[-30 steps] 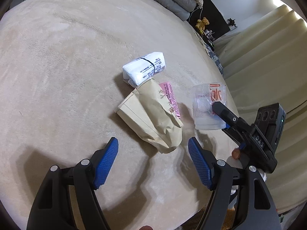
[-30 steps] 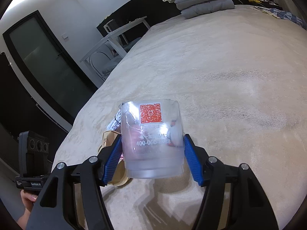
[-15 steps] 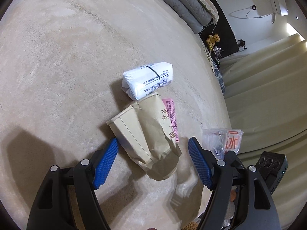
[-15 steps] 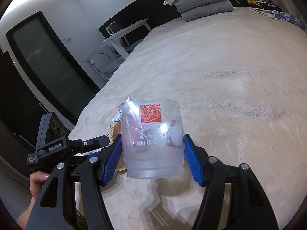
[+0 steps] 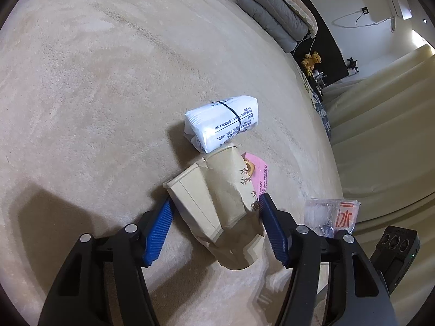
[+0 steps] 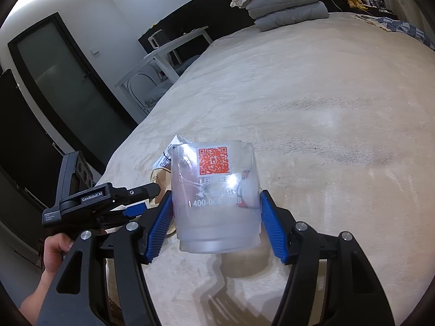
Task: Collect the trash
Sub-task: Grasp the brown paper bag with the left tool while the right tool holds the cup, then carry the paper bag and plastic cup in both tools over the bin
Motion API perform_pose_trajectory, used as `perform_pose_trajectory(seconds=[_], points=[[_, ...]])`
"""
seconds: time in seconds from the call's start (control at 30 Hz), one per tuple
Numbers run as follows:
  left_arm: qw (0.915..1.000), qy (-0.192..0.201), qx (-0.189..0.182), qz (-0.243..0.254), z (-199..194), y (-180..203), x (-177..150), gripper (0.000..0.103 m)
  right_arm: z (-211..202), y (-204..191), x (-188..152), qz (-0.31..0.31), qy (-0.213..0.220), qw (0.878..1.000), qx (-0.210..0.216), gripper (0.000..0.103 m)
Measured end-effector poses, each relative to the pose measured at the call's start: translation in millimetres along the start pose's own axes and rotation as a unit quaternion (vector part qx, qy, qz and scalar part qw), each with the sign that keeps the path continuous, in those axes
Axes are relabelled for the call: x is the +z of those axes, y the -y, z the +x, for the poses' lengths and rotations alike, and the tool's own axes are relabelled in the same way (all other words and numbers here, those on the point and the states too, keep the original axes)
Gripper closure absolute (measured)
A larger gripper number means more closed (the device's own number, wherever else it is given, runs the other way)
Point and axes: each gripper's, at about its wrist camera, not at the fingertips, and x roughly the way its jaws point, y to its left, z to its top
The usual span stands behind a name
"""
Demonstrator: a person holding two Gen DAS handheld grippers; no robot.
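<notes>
Through my left wrist camera, my left gripper point(image 5: 214, 224) is straddling the brown paper bag point(image 5: 214, 203), which is lying crumpled on the beige bed point(image 5: 95, 95). Its jaws have just been closing around the bag: the right blue pad is touching the bag's printed side, while whether the left pad is pressing on the folded edge I cannot tell. A white wrapped packet point(image 5: 221, 123) bound with a thin black band is lying just beyond the bag, touching its far end, and a pink slip point(image 5: 259, 175) is peeking out from under the bag's right side. Wide bare blanket is stretching away to the left and ahead, right up to the stacked grey bedding point(image 5: 274, 19) at the far end. On the right the bed's edge is running close, with pale curtains point(image 5: 380, 135) hanging past it. The clear plastic cup point(image 5: 330, 214) and my other gripper's body are showing at the lower right.

Through my right wrist camera, my right gripper point(image 6: 216, 214) is gripping that clear plastic cup point(image 6: 214, 198), both blue pads pressing on its walls, the red code label facing me. Here the bed's opposite edge is showing at the left, with a dark door point(image 6: 62, 81) and a white side table point(image 6: 168, 54) beyond it. My left gripper point(image 6: 144, 199) is reaching in from the left, my hand point(image 6: 54, 252) wrapped around its handle, and the bag and packet are mostly hidden behind the cup. To the right, open blanket is spreading away unobstructed.
</notes>
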Motion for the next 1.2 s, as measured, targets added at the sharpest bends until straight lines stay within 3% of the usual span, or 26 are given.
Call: perform_pose_trajectory(seconds=[0.7,1.2], points=[[0.9973,0.047,-0.016,0.054,-55,1,-28,0.042,-13,-7,-13,0.007,0.009,1.000,-0.015,0.040],[0.9955,0.056,-0.047,0.061,-94,-11,-64,0.043,-35,-34,-56,0.008,0.012,1.000,-0.020,0.040]])
